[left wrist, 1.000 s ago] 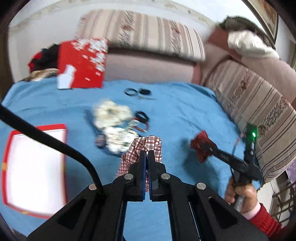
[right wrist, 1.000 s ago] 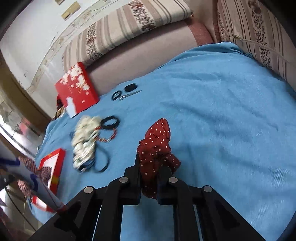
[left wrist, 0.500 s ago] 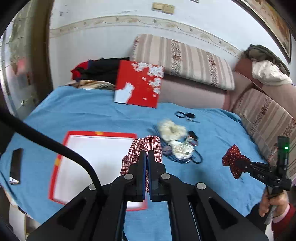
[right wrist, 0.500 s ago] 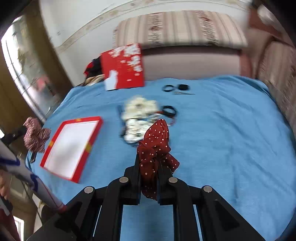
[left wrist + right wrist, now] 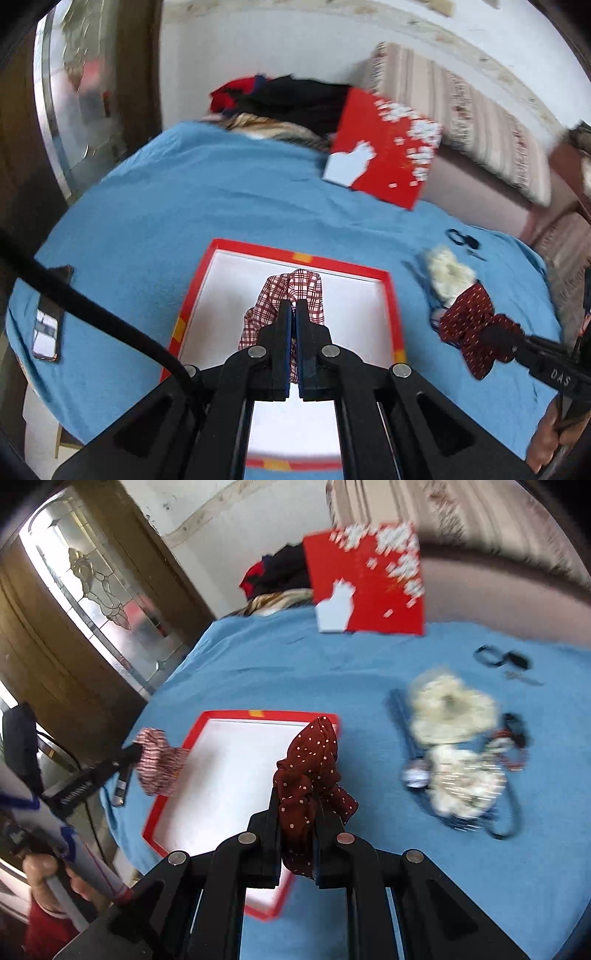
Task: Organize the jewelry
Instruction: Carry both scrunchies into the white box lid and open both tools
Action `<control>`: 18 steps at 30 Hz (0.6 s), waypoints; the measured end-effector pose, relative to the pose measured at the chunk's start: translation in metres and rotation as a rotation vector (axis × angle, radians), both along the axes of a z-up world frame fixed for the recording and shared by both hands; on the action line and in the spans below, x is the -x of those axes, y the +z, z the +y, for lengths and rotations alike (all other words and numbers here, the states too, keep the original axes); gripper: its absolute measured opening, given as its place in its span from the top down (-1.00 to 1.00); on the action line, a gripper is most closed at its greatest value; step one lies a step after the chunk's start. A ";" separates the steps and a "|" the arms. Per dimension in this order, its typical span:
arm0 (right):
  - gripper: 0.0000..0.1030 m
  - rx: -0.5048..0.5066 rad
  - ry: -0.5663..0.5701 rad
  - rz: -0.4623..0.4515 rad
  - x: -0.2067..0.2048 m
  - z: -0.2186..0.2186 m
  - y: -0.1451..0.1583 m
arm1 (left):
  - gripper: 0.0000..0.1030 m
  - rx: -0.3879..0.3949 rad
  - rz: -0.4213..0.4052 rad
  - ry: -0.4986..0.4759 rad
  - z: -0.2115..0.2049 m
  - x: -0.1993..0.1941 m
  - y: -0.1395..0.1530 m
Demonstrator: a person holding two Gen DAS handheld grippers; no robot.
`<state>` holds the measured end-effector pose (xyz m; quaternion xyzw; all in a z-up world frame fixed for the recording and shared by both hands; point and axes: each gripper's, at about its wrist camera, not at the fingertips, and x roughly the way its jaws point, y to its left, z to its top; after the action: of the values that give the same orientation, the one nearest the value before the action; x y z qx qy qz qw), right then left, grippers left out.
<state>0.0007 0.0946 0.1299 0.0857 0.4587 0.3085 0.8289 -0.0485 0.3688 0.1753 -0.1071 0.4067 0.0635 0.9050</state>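
Over the red-rimmed box tray (image 5: 392, 295) with its white floor, lying on the blue cloth of the table (image 5: 184, 206), the left claw (image 5: 292, 310) is pressed together on a red-and-white plaid scrunchie (image 5: 284, 291), which bunches up past the fingertips above the tray's white inside. To its right, the right claw (image 5: 297, 794) pinches a dark red scrunchie with white dots (image 5: 310, 771); in its own view the cloth hangs above the tray's near right rim, and in the left view it hangs over the blue cloth just right of the tray. The red box lid with white blossoms (image 5: 369, 583) stands tilted at the far side of the table. Right of the tray lies a blurred heap of fluffy cream scrunchies (image 5: 450, 716) mixed with dark hair ties and a beaded bracelet, too smeared to sort out. Two black hair ties (image 5: 498, 657) lie beyond the heap, near a thin hairpin. A phone (image 5: 50, 325) rests on the cloth left of the tray. A hand (image 5: 44, 871) grips the left handle.
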 end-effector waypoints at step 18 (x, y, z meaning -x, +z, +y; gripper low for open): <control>0.72 -0.177 0.156 0.212 -0.088 0.140 -0.082 | 0.96 0.016 0.126 0.145 0.070 -0.110 -0.083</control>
<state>0.0887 0.2346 0.0476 0.1547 0.5198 0.4004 0.7386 0.0615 0.4386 0.0919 -0.1390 0.4546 0.1324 0.8698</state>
